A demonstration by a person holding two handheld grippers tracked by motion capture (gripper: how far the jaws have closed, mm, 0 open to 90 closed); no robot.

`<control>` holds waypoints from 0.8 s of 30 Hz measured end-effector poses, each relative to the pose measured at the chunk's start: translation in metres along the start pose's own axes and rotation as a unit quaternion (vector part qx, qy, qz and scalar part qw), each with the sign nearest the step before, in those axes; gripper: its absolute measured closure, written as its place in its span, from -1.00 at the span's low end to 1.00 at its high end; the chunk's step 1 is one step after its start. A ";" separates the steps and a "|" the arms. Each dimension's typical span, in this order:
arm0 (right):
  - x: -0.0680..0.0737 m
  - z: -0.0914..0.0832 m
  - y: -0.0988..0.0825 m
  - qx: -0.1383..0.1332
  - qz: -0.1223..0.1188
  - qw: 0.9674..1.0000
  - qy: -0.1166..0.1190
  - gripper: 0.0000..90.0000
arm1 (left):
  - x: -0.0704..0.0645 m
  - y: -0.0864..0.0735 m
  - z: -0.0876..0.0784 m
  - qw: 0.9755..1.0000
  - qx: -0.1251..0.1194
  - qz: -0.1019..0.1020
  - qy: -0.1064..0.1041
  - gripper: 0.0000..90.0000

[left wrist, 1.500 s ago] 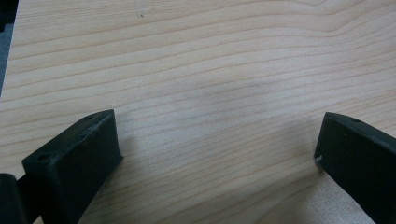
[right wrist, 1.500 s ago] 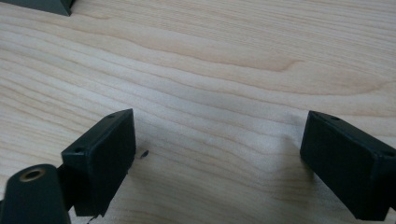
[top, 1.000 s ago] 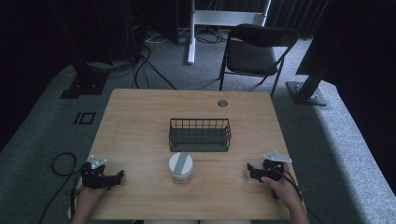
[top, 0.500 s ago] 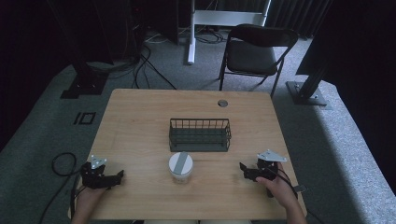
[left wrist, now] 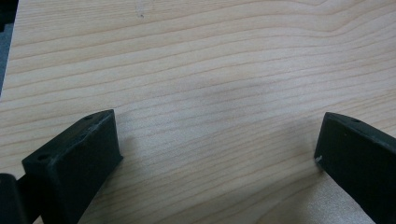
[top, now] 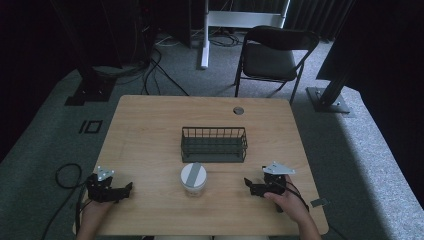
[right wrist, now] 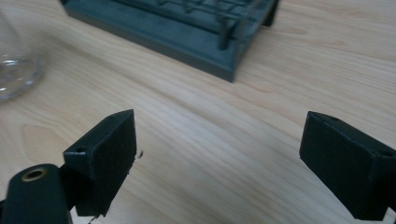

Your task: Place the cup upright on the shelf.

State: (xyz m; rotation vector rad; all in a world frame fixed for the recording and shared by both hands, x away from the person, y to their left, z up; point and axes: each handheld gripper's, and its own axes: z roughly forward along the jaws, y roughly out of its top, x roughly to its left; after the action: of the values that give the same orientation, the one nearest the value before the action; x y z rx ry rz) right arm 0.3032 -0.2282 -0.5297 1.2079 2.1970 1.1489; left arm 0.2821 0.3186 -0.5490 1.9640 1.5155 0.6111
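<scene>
Both grippers' fingers [right wrist: 100, 161] off jar [top: 193, 179]

We see a light wooden table [top: 150, 135] carrying a dark wire basket [top: 214, 145] at its middle, and a clear jar with a white lid [top: 193, 179] just in front of the basket, apart from it.

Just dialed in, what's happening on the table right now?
A person holds a gripper in each hand at the near edge of the table. The left gripper and the right gripper are both open and hold nothing. Between them stands a glass jar with a grey lid, untouched. A dark wire basket sits just behind the jar.
</scene>
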 end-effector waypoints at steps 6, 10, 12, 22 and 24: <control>0.012 0.005 0.002 -0.004 -0.011 1.000 0.024 -0.76 | 0.000 0.000 0.000 1.000 0.000 0.000 0.000 -1.00; 0.022 0.007 0.005 -0.008 -0.022 0.999 0.040 -0.76 | 0.000 0.000 0.000 1.000 0.000 0.000 0.000 -1.00; 0.026 0.008 0.006 -0.007 -0.027 0.998 0.051 -0.76 | 0.000 0.000 0.000 1.000 0.000 0.000 0.000 -1.00; 0.047 0.015 0.011 -0.008 -0.052 0.995 0.088 -0.76 | 0.000 0.000 0.000 1.000 0.000 0.000 0.000 -1.00; 0.052 0.016 0.012 -0.009 -0.058 0.994 0.095 -0.76 | 0.000 0.000 0.000 1.000 0.000 0.000 0.000 -1.00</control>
State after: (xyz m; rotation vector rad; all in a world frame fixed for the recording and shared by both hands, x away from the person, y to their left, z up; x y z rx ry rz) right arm 0.2908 -0.1740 -0.5271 0.9835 2.3560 1.2777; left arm 0.2821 0.3186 -0.5490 1.9639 1.5156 0.6109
